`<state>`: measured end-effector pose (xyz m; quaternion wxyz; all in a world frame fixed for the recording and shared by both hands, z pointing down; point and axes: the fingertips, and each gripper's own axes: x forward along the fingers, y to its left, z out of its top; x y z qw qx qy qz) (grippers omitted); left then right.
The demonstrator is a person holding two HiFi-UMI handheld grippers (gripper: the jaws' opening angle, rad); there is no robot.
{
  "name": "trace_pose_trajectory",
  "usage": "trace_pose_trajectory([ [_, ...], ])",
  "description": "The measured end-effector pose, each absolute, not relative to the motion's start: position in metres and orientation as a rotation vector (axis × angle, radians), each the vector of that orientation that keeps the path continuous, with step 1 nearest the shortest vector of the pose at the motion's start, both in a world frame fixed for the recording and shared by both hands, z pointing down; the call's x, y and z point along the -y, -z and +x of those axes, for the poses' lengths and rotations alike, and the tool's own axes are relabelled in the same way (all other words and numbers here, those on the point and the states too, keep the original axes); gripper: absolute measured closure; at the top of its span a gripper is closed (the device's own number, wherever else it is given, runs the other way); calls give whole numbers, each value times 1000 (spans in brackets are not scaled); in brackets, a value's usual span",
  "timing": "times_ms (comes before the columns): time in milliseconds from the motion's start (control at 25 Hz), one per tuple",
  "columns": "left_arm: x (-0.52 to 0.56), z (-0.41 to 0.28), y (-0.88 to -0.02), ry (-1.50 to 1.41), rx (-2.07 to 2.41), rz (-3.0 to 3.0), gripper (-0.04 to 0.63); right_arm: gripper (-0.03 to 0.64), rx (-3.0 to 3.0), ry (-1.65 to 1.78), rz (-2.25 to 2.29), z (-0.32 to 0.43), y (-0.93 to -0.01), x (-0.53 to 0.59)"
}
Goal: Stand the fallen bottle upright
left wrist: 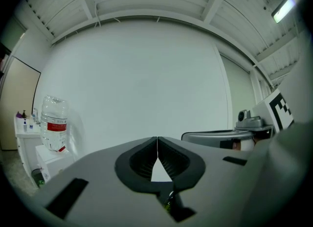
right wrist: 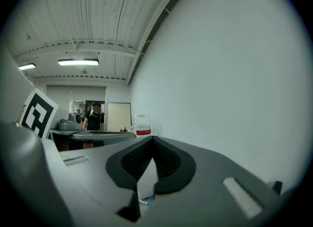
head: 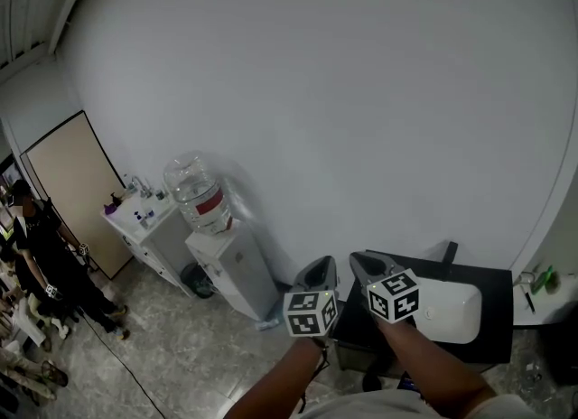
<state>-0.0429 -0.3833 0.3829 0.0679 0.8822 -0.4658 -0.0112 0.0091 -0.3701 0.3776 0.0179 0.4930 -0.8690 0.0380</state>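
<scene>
White wall [head: 361,92] fills the background, with a water dispenser [head: 237,268] bearing a large jug [head: 199,196] and a person [head: 45,255] at left and a black table [head: 492,313] at lower right, while the left gripper [head: 318,273] and right gripper [head: 368,264], side by side before the wall, are both clenched tip to tip on nothing; the fallen bottle cannot be made out in any view.

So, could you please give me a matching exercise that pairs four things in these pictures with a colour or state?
Things:
1. label on the water jug
2. door panel
3. person's clothes
4. left hand-held gripper

Colour or state:
A. black
B. shut, with nothing between the jaws
C. red
D. beige

Pairs: 1-C, 2-D, 3-A, 4-B.
</scene>
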Motion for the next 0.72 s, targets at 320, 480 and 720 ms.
trace_pose_trajectory([
  [320, 376, -51, -366, 79, 1416, 2667, 586, 615, 2716, -84, 1518, -2, -362, 362],
  [480, 376, -52, -359, 100, 1414, 2676, 586, 615, 2719, -70, 1516, -5, -355, 361],
  [720, 371, -58, -354, 107, 1409, 2676, 586, 615, 2723, -79, 1515, -12, -350, 357],
])
